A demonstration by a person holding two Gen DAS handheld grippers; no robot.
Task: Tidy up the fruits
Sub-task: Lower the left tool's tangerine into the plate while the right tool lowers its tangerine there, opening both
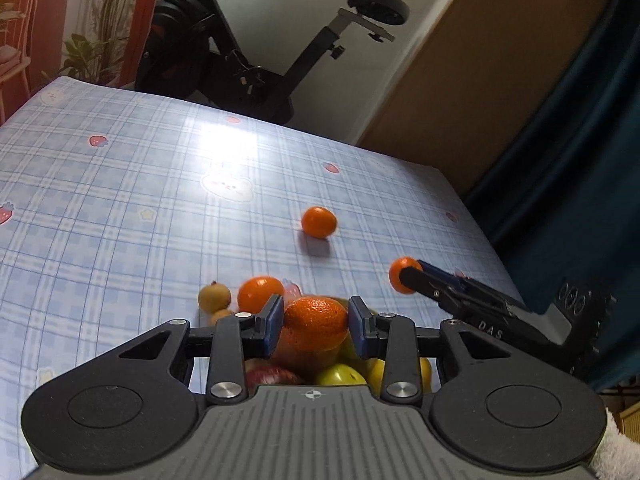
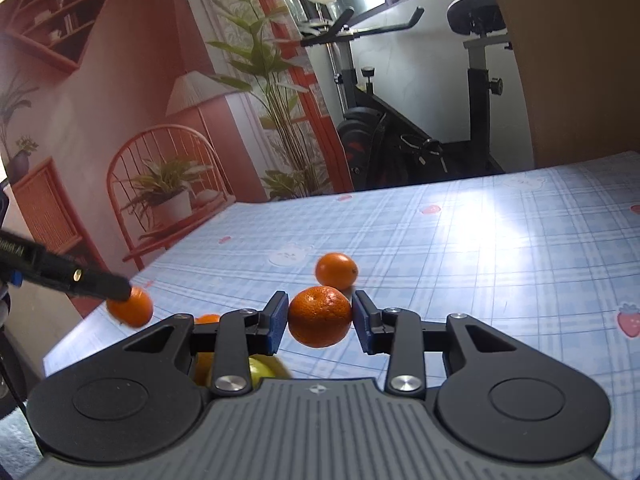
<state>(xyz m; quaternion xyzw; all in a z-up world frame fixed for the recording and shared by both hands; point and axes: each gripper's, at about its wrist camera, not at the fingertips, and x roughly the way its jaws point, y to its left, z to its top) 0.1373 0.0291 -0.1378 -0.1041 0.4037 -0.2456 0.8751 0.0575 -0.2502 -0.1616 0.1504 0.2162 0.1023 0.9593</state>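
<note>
On the blue plaid strawberry-print tablecloth, left gripper clamps a round orange mandarin above the fruit pile, right gripper clamps another orange mandarin, a loose mandarin lying just beyond.

Fruit pile mostly hidden behind left tool; container unseen.

A table covered in a glossy pale-blue plaid cloth printed with strawberries and bunnies. One small round orange tangerine lies alone on it. Near the front edge sits a small tan-brown round fruit.
</note>
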